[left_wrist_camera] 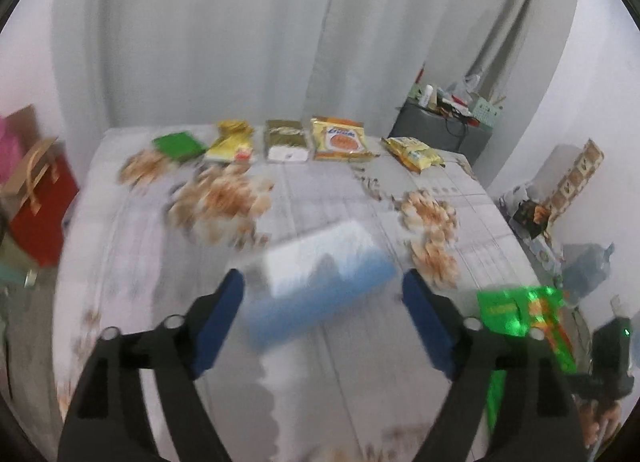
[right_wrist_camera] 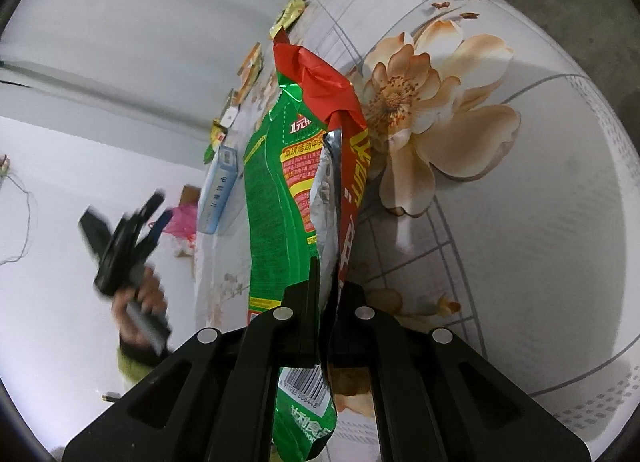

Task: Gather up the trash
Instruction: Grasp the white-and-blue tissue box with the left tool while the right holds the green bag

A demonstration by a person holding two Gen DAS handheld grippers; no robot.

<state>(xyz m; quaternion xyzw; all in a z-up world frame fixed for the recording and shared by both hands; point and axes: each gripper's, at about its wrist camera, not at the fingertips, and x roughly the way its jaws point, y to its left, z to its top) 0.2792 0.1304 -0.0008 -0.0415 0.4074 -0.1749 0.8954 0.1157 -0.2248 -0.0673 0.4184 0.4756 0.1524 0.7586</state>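
Note:
My right gripper (right_wrist_camera: 328, 286) is shut on a crumpled green and red snack wrapper (right_wrist_camera: 272, 190), which stands up from the jaws over the flowered tablecloth (right_wrist_camera: 520, 222). In the left wrist view the same wrapper (left_wrist_camera: 516, 314) shows at the right, with the right gripper (left_wrist_camera: 612, 350) behind it. My left gripper (left_wrist_camera: 322, 282) is open, its blue pads (left_wrist_camera: 224, 322) wide apart. A blurred blue and white box (left_wrist_camera: 320, 282) lies on the table (left_wrist_camera: 340, 190) just past them, untouched. From the right wrist, the box (right_wrist_camera: 218, 190) lies near the table edge and a hand holds the left gripper (right_wrist_camera: 160, 208) beside it.
Several snack packets line the far edge: a green one (left_wrist_camera: 178, 146), a yellow one (left_wrist_camera: 232, 142), a gold and white one (left_wrist_camera: 286, 141), an orange one (left_wrist_camera: 340, 140) and another yellow one (left_wrist_camera: 414, 152). A red paper bag (left_wrist_camera: 40, 198) stands left; a cluttered grey cabinet (left_wrist_camera: 444, 130) stands back right.

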